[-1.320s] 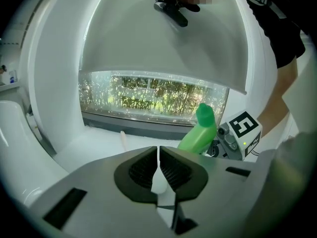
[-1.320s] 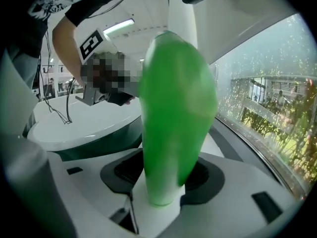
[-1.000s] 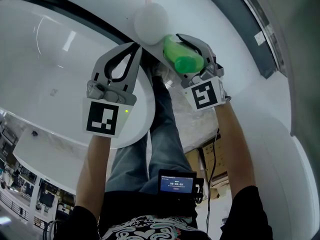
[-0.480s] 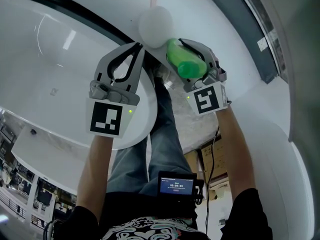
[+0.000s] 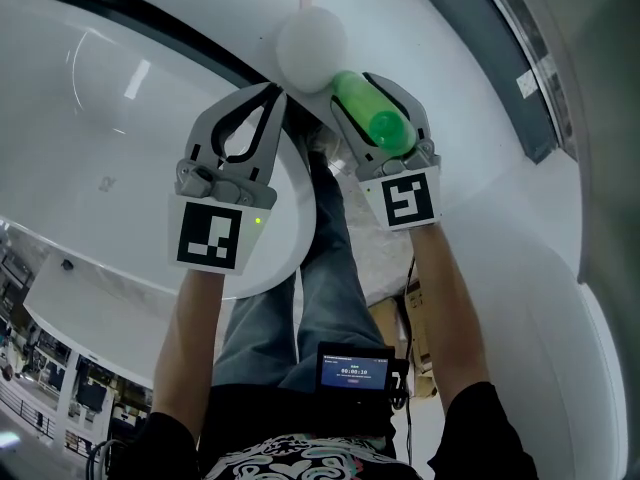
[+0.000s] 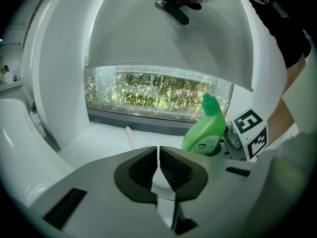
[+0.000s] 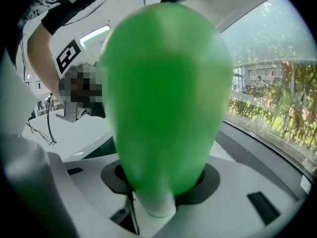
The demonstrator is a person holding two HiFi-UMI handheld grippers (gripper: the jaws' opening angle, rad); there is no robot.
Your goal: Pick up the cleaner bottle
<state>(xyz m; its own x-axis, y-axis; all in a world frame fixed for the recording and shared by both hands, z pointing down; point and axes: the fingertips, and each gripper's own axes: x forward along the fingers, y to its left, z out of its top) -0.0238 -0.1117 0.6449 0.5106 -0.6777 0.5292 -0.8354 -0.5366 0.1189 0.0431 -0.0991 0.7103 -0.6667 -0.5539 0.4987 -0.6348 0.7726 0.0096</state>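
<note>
The green cleaner bottle (image 5: 372,114) is held in my right gripper (image 5: 375,98), whose jaws are shut around its body. In the right gripper view the bottle (image 7: 166,98) fills the middle, its narrow end down between the dark pads. From the left gripper view the same bottle (image 6: 205,128) shows at the right, upright with its cap on top, beside the right gripper's marker cube (image 6: 251,133). My left gripper (image 5: 262,108) hangs just left of it, jaws shut on nothing; in its own view the left gripper's pads (image 6: 143,170) meet.
A white curved surface (image 5: 120,118) with a dark rim lies under the left gripper. A white ball-shaped thing (image 5: 310,38) sits just beyond both grippers. A window (image 6: 158,95) with greenery lies ahead. The person's legs and a small screen (image 5: 353,366) are below.
The right gripper with the bottle has shifted slightly left and turned, so the bottle now points more straight ahead. The left gripper has barely moved.
</note>
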